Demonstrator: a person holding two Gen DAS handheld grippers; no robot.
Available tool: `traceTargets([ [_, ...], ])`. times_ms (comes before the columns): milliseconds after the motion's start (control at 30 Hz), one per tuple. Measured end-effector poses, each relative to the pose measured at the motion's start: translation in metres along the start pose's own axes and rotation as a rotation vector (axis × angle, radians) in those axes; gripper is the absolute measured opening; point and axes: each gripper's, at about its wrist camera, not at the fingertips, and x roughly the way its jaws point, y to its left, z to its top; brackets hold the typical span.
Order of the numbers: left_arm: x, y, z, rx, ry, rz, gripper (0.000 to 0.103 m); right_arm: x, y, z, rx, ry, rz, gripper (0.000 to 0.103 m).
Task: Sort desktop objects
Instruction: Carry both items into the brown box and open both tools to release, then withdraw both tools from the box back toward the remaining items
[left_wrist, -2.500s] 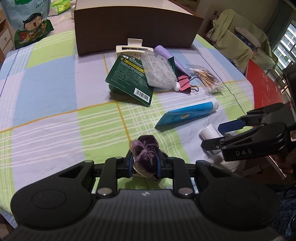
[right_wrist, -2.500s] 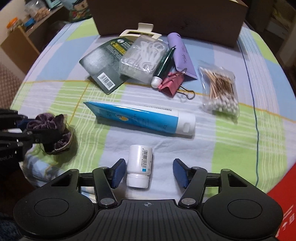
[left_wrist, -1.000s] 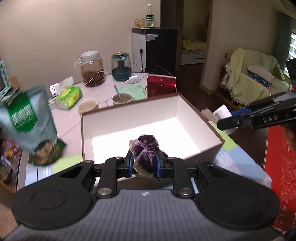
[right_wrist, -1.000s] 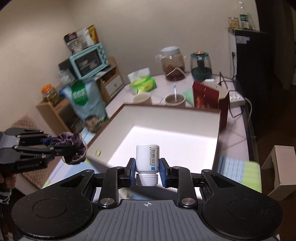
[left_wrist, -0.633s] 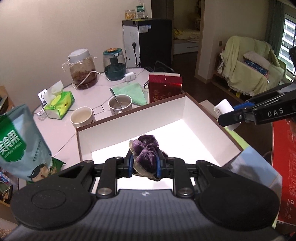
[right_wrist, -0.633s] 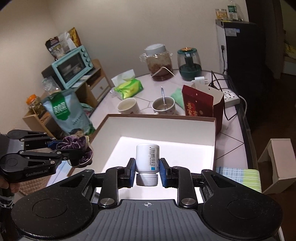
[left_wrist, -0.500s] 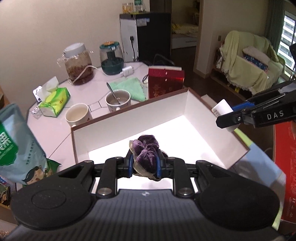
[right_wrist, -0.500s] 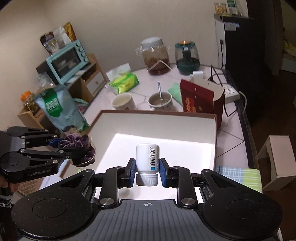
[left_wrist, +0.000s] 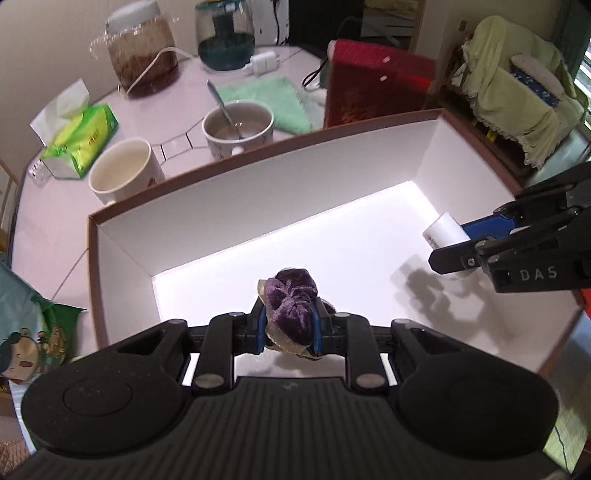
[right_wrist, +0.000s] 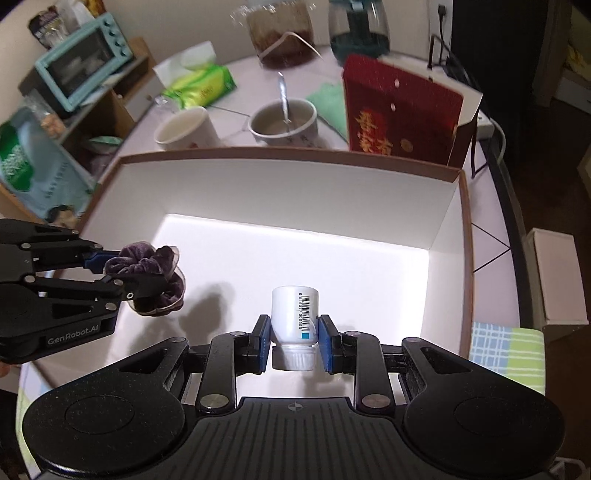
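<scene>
My left gripper (left_wrist: 289, 325) pinches the purple scrunchie (left_wrist: 291, 300) and my right gripper (right_wrist: 294, 343) clamps the white bottle (right_wrist: 294, 314), both poised over the open box (right_wrist: 258, 192), whose bare floor stretches toward 12 o'clock, ready for dropping them in.

Left wrist view: sits behind left gripper (left_wrist: 288, 325), looks forward and down into open white-lined box (left_wrist: 258, 206), close above its near edge; right gripper (left_wrist: 461, 245) enters at right of frame
Right wrist view: behind right gripper (right_wrist: 293, 341), same downward tilt, close; left gripper (right_wrist: 147, 273) enters at left of frame
Shared: box interior, mugs, red carton (right_wrist: 399, 118), jars in upper frame
</scene>
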Motion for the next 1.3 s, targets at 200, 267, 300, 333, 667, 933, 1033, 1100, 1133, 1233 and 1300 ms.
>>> traceTargets([
  [200,0.025,0.009,0.01,-0.037,0.019,-0.001,0.041,0.018,-0.008,0.012,0.025,-0.014,0.023,0.054],
  [267,0.031,0.011,0.014,-0.047,0.019,0.0,0.053,0.019,-0.008,0.014,0.032,-0.017,0.017,0.086],
  [300,0.033,0.012,0.014,-0.051,0.02,0.005,0.06,0.019,-0.008,0.014,0.031,-0.013,0.015,0.086],
  [333,0.034,0.013,0.015,-0.055,0.021,0.014,0.063,0.019,-0.008,0.014,0.03,-0.008,0.014,0.086],
  [667,0.039,0.022,0.011,-0.066,0.071,0.06,0.065,0.022,-0.007,0.013,0.024,0.041,0.0,0.086],
  [933,0.031,0.021,0.005,-0.05,0.086,0.086,0.065,0.026,-0.002,0.01,0.032,0.077,-0.01,0.086],
  [1033,0.028,0.02,0.003,-0.044,0.088,0.09,0.065,0.023,0.001,0.009,0.03,0.084,-0.009,0.086],
  [1100,0.025,0.018,0.002,-0.039,0.087,0.092,0.065,0.021,0.003,0.008,0.027,0.086,-0.008,0.086],
  [1133,0.023,0.018,0.002,-0.038,0.086,0.093,0.065,0.02,0.004,0.007,0.025,0.085,-0.007,0.086],
  [1233,0.018,0.015,0.0,-0.035,0.085,0.093,0.065,0.014,0.007,0.006,0.019,0.08,-0.005,0.086],
  [1300,0.013,0.013,-0.001,-0.031,0.086,0.097,0.065,0.01,0.009,0.004,0.014,0.075,-0.003,0.086],
])
